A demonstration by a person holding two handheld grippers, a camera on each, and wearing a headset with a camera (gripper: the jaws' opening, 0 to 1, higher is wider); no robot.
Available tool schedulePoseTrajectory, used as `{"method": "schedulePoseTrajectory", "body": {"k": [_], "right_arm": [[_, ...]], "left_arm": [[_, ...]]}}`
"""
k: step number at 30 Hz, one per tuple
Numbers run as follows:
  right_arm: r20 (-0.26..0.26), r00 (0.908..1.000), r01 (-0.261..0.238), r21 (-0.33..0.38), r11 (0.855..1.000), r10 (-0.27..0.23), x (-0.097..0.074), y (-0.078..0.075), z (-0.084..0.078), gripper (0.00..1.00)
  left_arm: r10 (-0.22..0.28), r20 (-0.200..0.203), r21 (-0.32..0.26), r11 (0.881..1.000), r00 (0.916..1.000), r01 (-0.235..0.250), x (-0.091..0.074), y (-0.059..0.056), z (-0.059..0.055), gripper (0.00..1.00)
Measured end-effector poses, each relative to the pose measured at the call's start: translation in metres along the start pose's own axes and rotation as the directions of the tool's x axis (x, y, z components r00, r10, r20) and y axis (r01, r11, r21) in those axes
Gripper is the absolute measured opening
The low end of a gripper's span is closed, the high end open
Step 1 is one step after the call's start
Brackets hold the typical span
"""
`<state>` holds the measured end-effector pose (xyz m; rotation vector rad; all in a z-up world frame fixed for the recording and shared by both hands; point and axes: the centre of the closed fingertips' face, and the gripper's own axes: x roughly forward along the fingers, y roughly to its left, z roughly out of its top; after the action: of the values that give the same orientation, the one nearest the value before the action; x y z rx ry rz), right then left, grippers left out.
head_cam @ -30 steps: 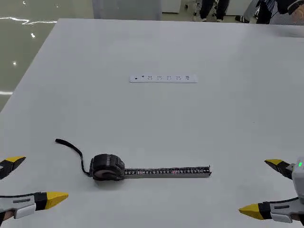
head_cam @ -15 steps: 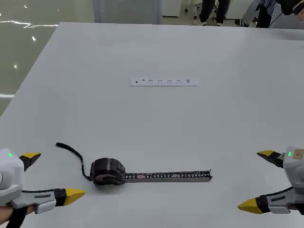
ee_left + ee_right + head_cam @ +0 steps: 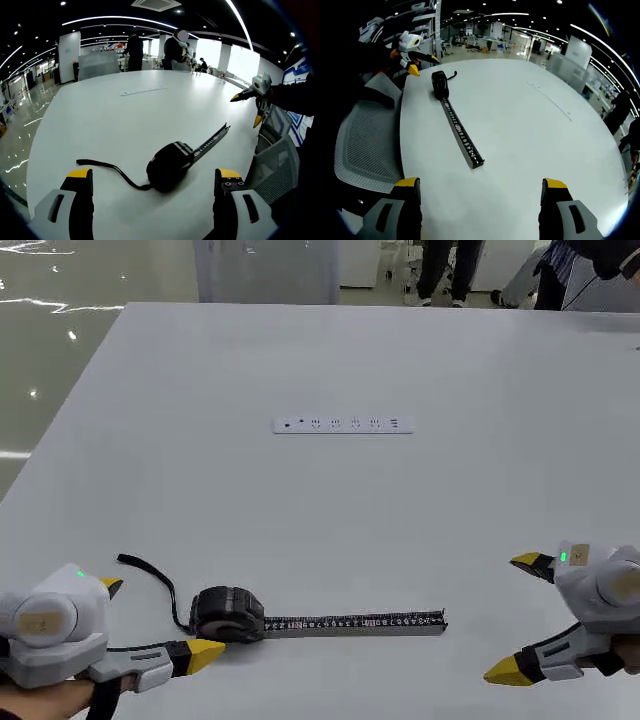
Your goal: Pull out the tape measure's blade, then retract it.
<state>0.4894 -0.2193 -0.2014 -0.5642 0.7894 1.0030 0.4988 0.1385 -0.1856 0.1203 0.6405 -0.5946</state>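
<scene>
A black tape measure lies on the white table, its blade pulled out to the right and flat on the surface. A black wrist strap trails off to its left. My left gripper is open just left of the case, its yellow tips on either side of the strap end. In the left gripper view the case sits between and ahead of the jaws. My right gripper stands open right of the blade's end. In the right gripper view the blade tip lies ahead, apart from the jaws.
A white power strip lies flat at the table's middle. People stand past the far edge. A mesh office chair sits at the near table edge. The floor beyond the left side is glossy.
Both grippers have moved inward toward the tape measure; the left one now reaches the case. The tape and its blade have not moved on the table. The head camera tilted slightly.
</scene>
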Motion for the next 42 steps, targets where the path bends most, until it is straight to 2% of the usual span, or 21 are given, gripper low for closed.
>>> {"method": "schedulePoseTrajectory", "body": {"k": [6,14,17,20,22,23,28,32,34,35,36,37,38,40,42], "right_arm": [[-0.014,0.999,-0.044,-0.029,0.999,0.044,0.008,0.001,0.004,0.99],[-0.042,0.9947,-0.096,-0.056,0.994,0.094,0.014,0.002,0.01,0.99],[-0.058,0.9928,-0.109,-0.078,0.991,0.105,0.018,0.001,0.01,0.99],[-0.06,0.9907,-0.127,-0.087,0.988,0.122,0.021,0.002,0.012,0.99],[-0.062,0.9884,-0.144,-0.092,0.985,0.138,0.024,0.004,0.014,0.99],[-0.066,0.9861,-0.159,-0.098,0.982,0.153,0.026,0.005,0.015,0.99],[-0.091,0.9794,-0.19,-0.113,0.975,0.18,0.036,0.007,0.016,0.98],[-0.111,0.9743,-0.21,-0.132,0.969,0.196,0.043,0.007,0.016,0.94],[-0.12,0.972,-0.218,-0.137,0.966,0.202,0.046,0.008,0.016,0.94],[-0.123,0.9717,-0.218,-0.142,0.965,0.202,0.047,0.008,0.016,0.93],[-0.126,0.9708,-0.221,-0.147,0.964,0.204,0.049,0.007,0.015,0.93],[-0.13,0.9697,-0.226,-0.148,0.963,0.207,0.05,0.008,0.015,0.92],[-0.135,0.9675,-0.233,-0.15,0.961,0.214,0.052,0.008,0.015,0.91],[-0.146,0.9651,-0.24,-0.159,0.958,0.217,0.055,0.008,0.013,0.89],[-0.156,0.9633,-0.243,-0.161,0.957,0.218,0.056,0.007,0.011,0.88]], "left_arm": [[-0.03,0.008,0.012,0.999,0.9995,0.03,0.01,-0.018,0.009,0.99],[-0.025,0.0,0.023,0.999,0.9997,0.025,0.023,-0.027,0.014,0.99],[-0.007,0.002,0.013,1.0,1.0,0.007,0.027,-0.026,0.014,0.99],[0.014,-0.007,-0.027,1.0,0.9999,-0.015,0.03,-0.027,0.013,0.99],[0.06,-0.01,-0.046,0.997,0.9982,-0.06,0.03,-0.023,0.012,0.99],[0.075,0.003,-0.043,0.996,0.9972,-0.075,0.031,-0.023,0.014,0.99],[0.079,-0.002,-0.067,0.995,0.9969,-0.079,0.037,-0.028,0.013,0.99],[0.096,0.015,-0.098,0.991,0.9952,-0.094,0.039,-0.029,0.015,0.99],[0.123,0.027,-0.118,0.986,0.9921,-0.119,0.041,-0.027,0.016,0.99],[0.151,0.044,-0.143,0.979,0.9876,-0.143,0.041,-0.024,0.017,0.99],[0.198,0.09,-0.161,0.97,0.9761,-0.182,0.042,-0.018,0.021,0.99],[0.206,0.099,-0.134,0.972,0.9736,-0.192,0.043,-0.018,0.02,0.99],[0.211,0.085,-0.107,0.974,0.9739,-0.201,0.045,-0.019,0.014,0.99],[0.221,0.113,-0.114,0.971,0.9688,-0.208,0.048,-0.02,0.014,0.99],[0.227,0.117,-0.121,0.969,0.9668,-0.213,0.05,-0.022,0.012,0.99]]}}
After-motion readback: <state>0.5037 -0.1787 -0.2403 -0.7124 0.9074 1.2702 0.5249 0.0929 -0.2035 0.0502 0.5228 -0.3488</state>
